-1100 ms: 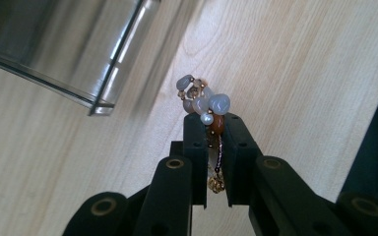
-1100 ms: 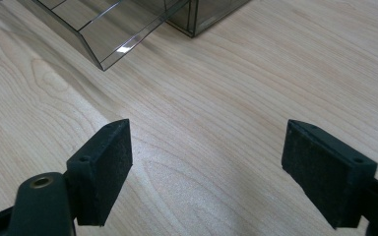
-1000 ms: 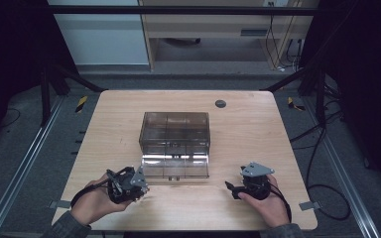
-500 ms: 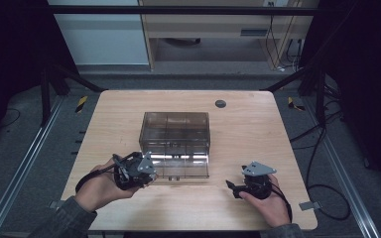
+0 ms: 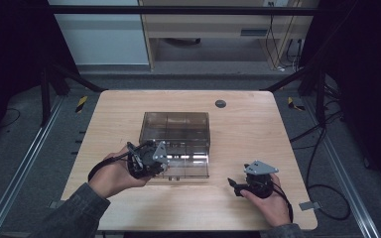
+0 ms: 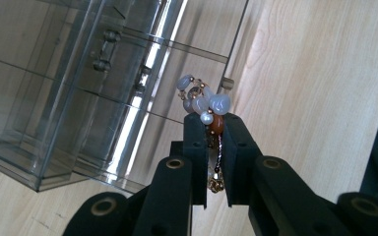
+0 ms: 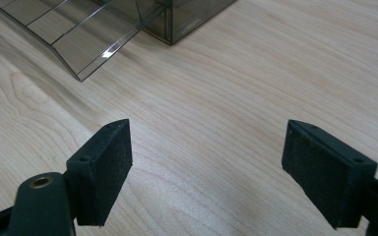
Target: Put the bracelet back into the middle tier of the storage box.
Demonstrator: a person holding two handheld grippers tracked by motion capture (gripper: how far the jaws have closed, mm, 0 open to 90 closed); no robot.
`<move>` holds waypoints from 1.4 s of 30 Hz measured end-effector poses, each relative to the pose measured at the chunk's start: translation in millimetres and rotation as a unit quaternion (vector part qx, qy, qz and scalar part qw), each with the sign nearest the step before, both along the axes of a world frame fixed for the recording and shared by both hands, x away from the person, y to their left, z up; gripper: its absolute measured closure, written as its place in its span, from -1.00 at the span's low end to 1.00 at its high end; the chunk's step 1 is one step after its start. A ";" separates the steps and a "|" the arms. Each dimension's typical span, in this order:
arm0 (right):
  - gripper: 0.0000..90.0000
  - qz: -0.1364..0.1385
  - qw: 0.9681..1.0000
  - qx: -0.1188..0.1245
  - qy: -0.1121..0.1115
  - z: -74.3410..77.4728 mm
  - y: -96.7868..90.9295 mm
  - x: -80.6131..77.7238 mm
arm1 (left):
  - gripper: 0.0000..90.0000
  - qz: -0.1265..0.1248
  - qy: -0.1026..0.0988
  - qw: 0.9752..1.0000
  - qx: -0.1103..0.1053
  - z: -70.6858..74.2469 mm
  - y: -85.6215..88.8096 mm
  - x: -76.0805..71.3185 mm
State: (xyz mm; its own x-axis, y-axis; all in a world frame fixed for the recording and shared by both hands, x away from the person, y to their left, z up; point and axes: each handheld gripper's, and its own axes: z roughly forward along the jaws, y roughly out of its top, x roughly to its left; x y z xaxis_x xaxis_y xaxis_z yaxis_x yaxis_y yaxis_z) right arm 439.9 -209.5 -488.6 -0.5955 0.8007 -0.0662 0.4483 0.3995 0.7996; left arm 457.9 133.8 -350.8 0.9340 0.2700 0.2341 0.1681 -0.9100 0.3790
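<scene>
One beaded bracelet pinched in the left tool, hanging over the front edge of the clear plastic organiser box. Clamping firmly on a few beads, with pale stones bunching above the pads and a thin strand dangling below. Probably handling as light, limp and slippery: hard round beads likely rolling under pressure, the cord likely fragile if tugged. Best gripping across the strand between beads, or bunching several together. Further right, the right tool resting low on the worktop, jaws spread wide and gripping nothing.
</scene>
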 end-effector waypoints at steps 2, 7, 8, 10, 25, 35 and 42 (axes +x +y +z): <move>-0.55 0.003 1.000 -0.006 0.000 -0.3 1.7 -0.5 | 0.83 0.002 -0.001 1.000 0.000 1.0 -2.1 3.0; -0.62 0.003 1.000 -0.012 -0.004 -0.7 4.6 -0.8 | 0.83 0.005 0.001 1.000 -0.006 2.2 -6.6 11.2; -0.64 0.004 1.000 -0.013 -0.004 -1.0 4.3 -0.3 | 0.83 0.006 0.002 1.000 -0.006 2.6 -8.1 13.2; -0.68 0.001 1.000 -0.010 0.001 -1.0 4.1 0.3 | 0.83 0.004 0.000 1.000 -0.004 3.0 -11.5 18.0; -0.69 -0.015 1.000 0.000 0.013 -0.9 -2.1 2.3 | 0.88 0.011 0.000 1.000 0.003 -7.8 -28.1 33.9; -0.67 -0.019 1.000 0.008 0.010 0.0 -4.6 2.7 | 0.88 0.004 0.014 1.000 0.018 -26.5 -36.7 41.1; -0.66 -0.019 1.000 0.007 0.009 0.3 -4.7 2.7 | 0.88 0.008 0.027 0.999 0.020 -38.3 -36.3 45.8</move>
State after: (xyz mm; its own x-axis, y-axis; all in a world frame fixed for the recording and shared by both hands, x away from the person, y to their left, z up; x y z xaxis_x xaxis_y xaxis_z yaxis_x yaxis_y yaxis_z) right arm 442.6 -214.1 -488.3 -0.5661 0.8231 -0.0449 0.4770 0.3715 0.7965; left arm 503.7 97.5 -389.1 0.9411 0.2759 0.1954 0.2012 -0.9215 0.3322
